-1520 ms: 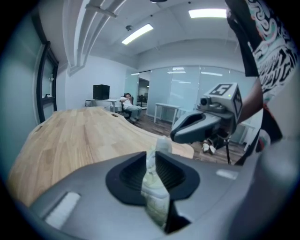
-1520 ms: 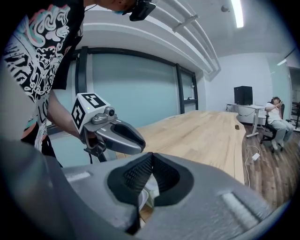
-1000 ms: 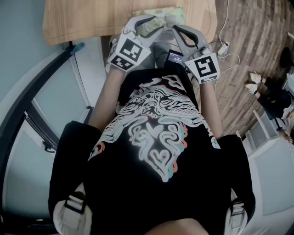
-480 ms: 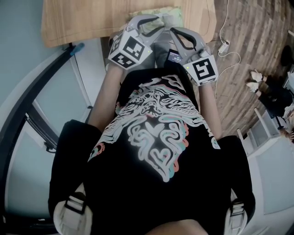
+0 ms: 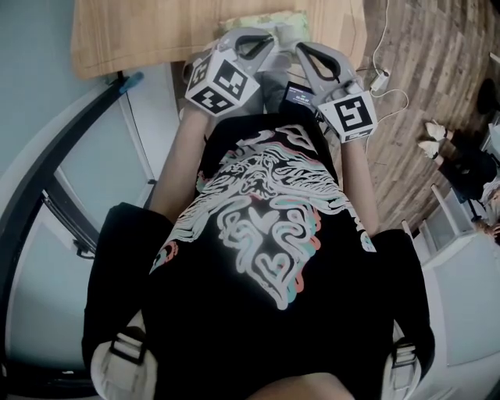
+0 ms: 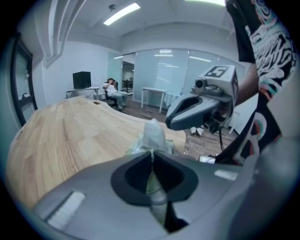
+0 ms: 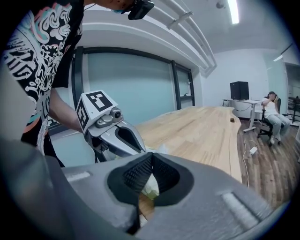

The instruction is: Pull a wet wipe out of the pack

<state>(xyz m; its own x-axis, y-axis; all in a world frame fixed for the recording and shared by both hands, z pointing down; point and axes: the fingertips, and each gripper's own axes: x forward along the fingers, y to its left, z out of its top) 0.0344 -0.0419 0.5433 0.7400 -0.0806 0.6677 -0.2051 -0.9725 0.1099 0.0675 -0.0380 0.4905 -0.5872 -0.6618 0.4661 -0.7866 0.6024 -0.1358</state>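
Note:
The pale green wet wipe pack (image 5: 269, 21) lies at the near edge of the wooden table (image 5: 141, 31). In the left gripper view a white wipe (image 6: 153, 132) stands up in a peak out of the pack (image 6: 133, 150). My left gripper (image 6: 152, 153) has just been closing, and its jaws now pinch that wipe. In the head view it (image 5: 268, 41) sits over the pack's near side. My right gripper (image 7: 150, 155) has its tips together at the pack's right end (image 5: 302, 48). The pack (image 7: 149, 186) shows behind its jaws; whether they grip it I cannot tell.
My body in a black printed shirt (image 5: 266, 234) stands close against the table edge. A dark small device (image 5: 297, 95) hangs between the grippers. A white cable and adapter (image 5: 380, 80) lie on the wood floor at right. A glass wall (image 5: 94, 180) runs along the left.
The left gripper's jaws, spread wide over the pack earlier, have come together on the wipe. Its marker cube has tilted a little. The right gripper has stayed in place.

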